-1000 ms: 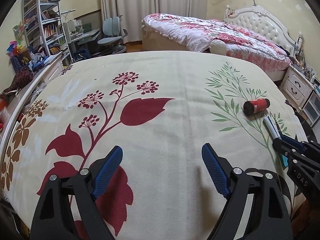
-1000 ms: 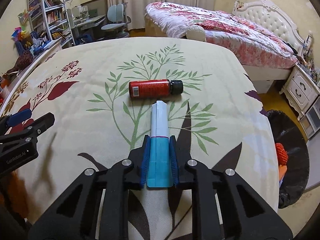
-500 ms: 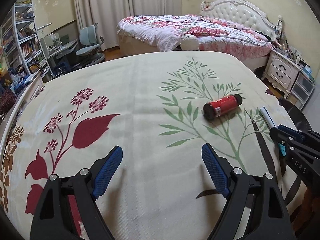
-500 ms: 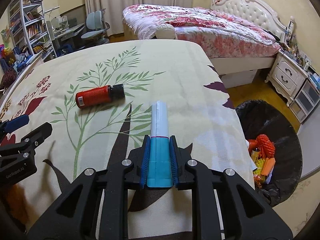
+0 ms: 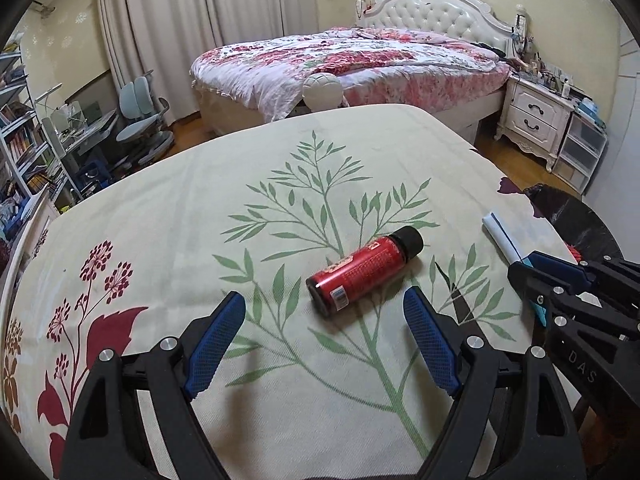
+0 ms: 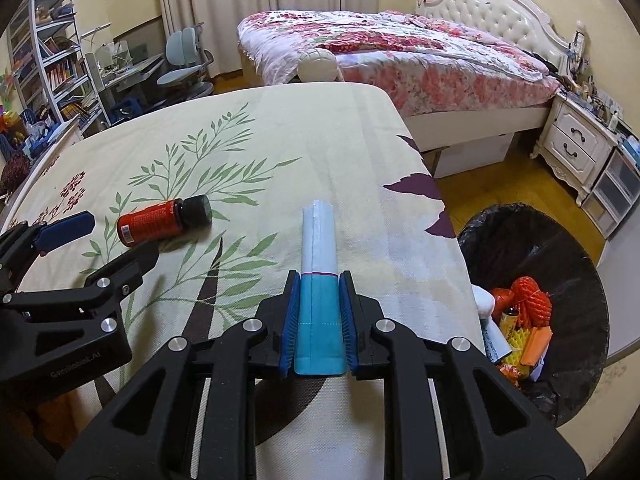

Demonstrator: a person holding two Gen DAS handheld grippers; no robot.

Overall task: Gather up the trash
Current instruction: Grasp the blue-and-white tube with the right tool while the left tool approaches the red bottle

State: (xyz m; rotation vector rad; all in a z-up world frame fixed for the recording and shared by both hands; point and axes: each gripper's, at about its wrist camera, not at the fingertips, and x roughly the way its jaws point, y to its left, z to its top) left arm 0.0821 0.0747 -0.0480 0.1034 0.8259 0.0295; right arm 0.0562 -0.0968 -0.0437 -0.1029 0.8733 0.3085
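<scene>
A red bottle with a black cap (image 5: 362,270) lies on its side on the leaf-patterned tablecloth (image 5: 280,184); it also shows in the right wrist view (image 6: 162,220). My left gripper (image 5: 324,320) is open, and the bottle lies just ahead of its fingertips. My right gripper (image 6: 319,312) is shut on a white and teal packet (image 6: 319,264) and holds it above the table near its right edge. The packet also shows in the left wrist view (image 5: 502,236). A bin lined with a black bag (image 6: 532,240) stands on the floor to the right, holding several pieces of trash.
A bed with a floral cover (image 6: 400,52) stands behind the table. White nightstands (image 6: 580,148) are at the right. A desk with a chair (image 6: 184,60) and bookshelves (image 6: 48,60) are at the left. The table edge (image 6: 452,232) drops off beside the bin.
My left gripper has swung right, bringing the red bottle in front of its open fingers. My right gripper has carried the packet right, toward the table edge and the bin.
</scene>
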